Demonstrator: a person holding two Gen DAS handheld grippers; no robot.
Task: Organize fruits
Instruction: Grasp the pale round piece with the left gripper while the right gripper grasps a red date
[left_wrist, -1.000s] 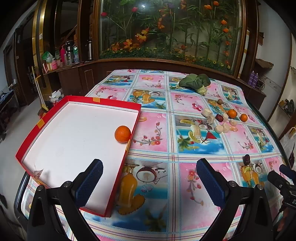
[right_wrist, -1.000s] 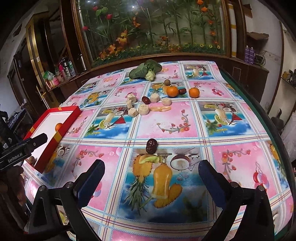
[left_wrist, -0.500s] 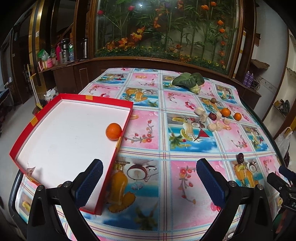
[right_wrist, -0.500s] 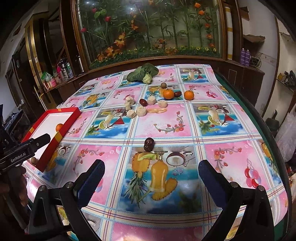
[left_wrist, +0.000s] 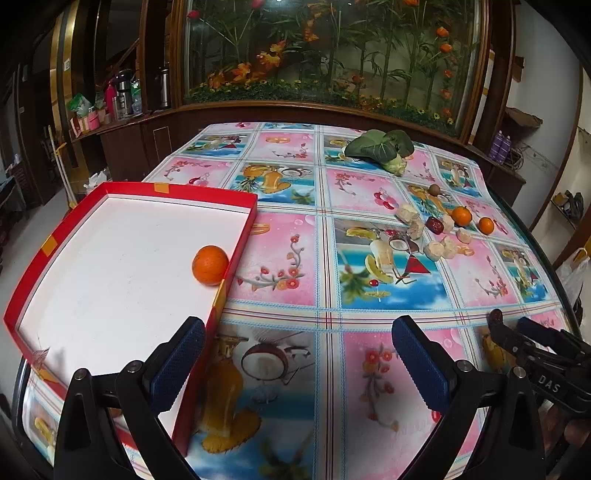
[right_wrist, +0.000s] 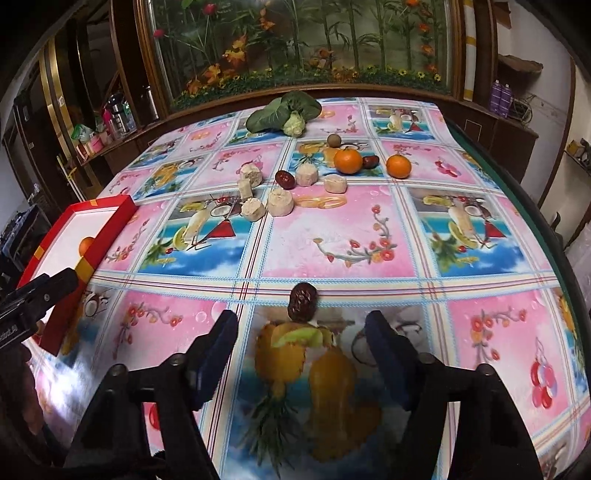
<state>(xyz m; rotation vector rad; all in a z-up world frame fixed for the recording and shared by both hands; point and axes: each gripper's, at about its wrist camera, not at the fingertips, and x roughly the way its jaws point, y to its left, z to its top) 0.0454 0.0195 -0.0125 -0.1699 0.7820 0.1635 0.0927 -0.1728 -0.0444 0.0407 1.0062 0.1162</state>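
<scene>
Right hand-held gripper (right_wrist: 301, 332) closing, red date (right_wrist: 302, 301) just beyond its tips; left hand-held gripper (left_wrist: 297, 354) apart (tray (left_wrist: 236, 242) partly cut off).

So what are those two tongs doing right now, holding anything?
Left tongs: open, holding nothing.
Right tongs: closing, empty; the dark red date lies just ahead of them.

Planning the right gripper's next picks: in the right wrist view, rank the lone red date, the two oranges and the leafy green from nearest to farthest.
1. Lone red date, just ahead of the closing right gripper, not yet between its fingers.
2. Two oranges, mid-table right; too close to rank.
3. Leafy green, far edge.
</scene>
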